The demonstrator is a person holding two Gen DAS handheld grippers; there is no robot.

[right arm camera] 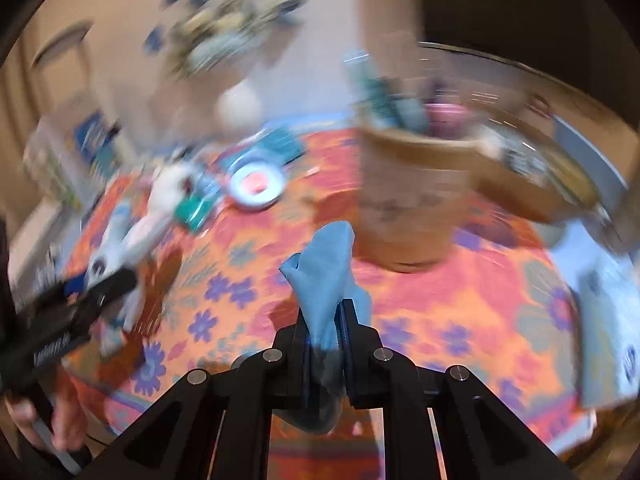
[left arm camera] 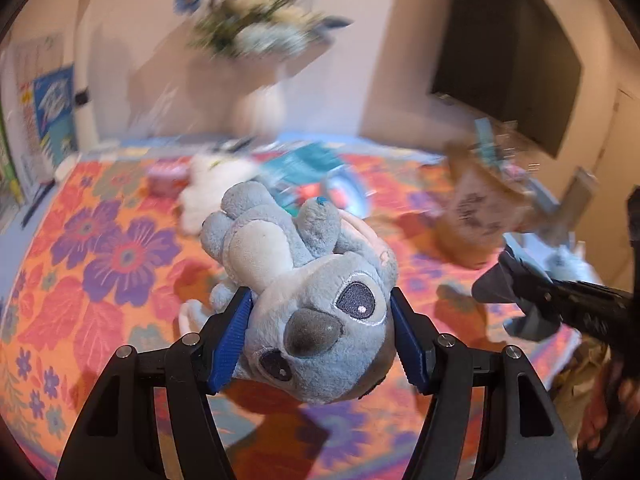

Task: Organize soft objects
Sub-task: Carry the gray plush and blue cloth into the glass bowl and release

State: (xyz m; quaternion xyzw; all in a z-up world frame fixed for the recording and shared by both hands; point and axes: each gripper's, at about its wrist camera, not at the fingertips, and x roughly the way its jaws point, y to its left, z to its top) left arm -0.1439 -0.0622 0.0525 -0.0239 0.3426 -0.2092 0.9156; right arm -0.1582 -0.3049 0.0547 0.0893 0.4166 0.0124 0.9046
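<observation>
The left gripper (left arm camera: 320, 340) squeezed the soft, light plush toy (left arm camera: 308, 292) by its compressible head, while the right gripper (right arm camera: 325, 320) had its fingers pinched tight on the limp blue cloth (right arm camera: 328, 276).

Both wrist views sit close behind their tool, angled down over the floral counter (left arm camera: 100, 248) toward the far wall. Left view looks from left, right from right. Shared: brown basket (right arm camera: 404, 200), vase of flowers (left arm camera: 260, 104), each other's tool.
</observation>
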